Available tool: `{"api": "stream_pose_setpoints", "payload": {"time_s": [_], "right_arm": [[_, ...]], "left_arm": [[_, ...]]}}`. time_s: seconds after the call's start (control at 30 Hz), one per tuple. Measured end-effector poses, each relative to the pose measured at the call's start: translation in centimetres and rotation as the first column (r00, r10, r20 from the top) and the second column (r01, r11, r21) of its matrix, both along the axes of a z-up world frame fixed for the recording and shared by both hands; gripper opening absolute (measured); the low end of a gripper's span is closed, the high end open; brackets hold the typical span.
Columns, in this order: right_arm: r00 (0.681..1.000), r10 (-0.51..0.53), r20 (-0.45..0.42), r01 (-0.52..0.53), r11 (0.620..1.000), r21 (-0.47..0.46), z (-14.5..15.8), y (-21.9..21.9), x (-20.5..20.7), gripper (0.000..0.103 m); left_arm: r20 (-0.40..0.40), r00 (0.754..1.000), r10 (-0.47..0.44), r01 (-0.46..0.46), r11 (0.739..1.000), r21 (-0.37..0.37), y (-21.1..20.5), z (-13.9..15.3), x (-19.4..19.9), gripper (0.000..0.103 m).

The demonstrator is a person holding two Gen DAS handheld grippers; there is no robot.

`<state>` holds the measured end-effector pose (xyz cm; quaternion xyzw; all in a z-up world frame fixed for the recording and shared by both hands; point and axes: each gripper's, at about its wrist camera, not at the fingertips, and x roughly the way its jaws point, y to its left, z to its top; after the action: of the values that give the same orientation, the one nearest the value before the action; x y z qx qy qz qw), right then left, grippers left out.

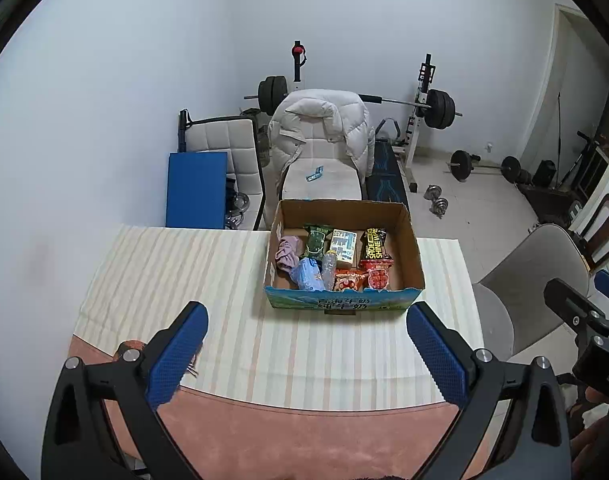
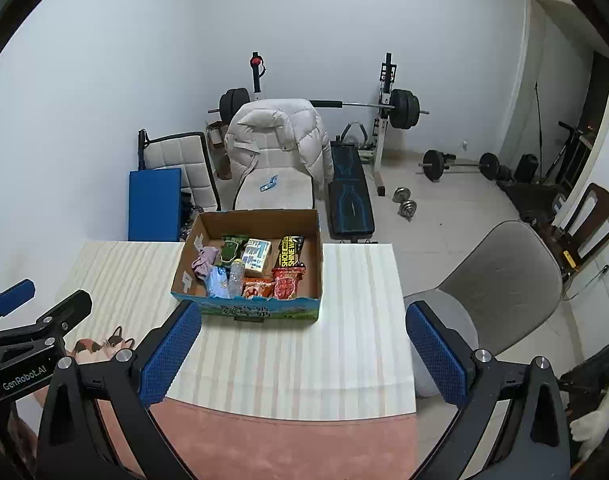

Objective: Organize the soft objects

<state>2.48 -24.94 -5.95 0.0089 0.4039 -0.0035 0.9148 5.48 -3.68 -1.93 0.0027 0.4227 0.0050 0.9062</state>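
Observation:
A cardboard box (image 1: pixel 414 256) stands on the striped table cloth (image 1: pixel 184 272), also in the right wrist view (image 2: pixel 314 256). Inside lie a purple cloth (image 1: pixel 287 254), a blue soft pack (image 1: pixel 306 274), a clear bottle (image 1: pixel 329 270), green (image 1: pixel 316 240), black (image 1: pixel 374 244) and red (image 1: pixel 378 274) snack bags and a pale box (image 1: pixel 344 244). My left gripper (image 1: pixel 304 356) is open and empty, held above the table in front of the box. My right gripper (image 2: pixel 302 354) is open and empty too, nearer the box's right front.
A pink mat (image 1: pixel 304 436) covers the near table edge. A grey chair (image 2: pixel 504 284) stands right of the table. Behind the table stand a chair with a white jacket (image 1: pixel 324 128), a blue pad (image 1: pixel 196 188) and a barbell rack (image 1: pixel 424 96). The left gripper shows at the right wrist view's left edge (image 2: pixel 28 320).

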Motion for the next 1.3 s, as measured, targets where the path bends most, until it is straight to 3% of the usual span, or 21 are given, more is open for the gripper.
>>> {"api": "stream_pose_setpoints", "payload": {"time_s": [0.43,1.3], "right_arm": [[0.999,0.001,0.036,-0.001,1.000,-0.007,1.7,0.3,-0.6,0.103],[0.999,0.005,0.036,-0.005,1.000,-0.008,1.4,0.3,-0.8,0.103]], "left_arm": [[0.039,0.999,-0.002,0.002,1.000,0.001,-0.3,1.1,-0.4,0.102],[0.044,0.999,0.005,-0.005,1.000,0.011,-0.2,1.7,-1.1,0.102]]}}
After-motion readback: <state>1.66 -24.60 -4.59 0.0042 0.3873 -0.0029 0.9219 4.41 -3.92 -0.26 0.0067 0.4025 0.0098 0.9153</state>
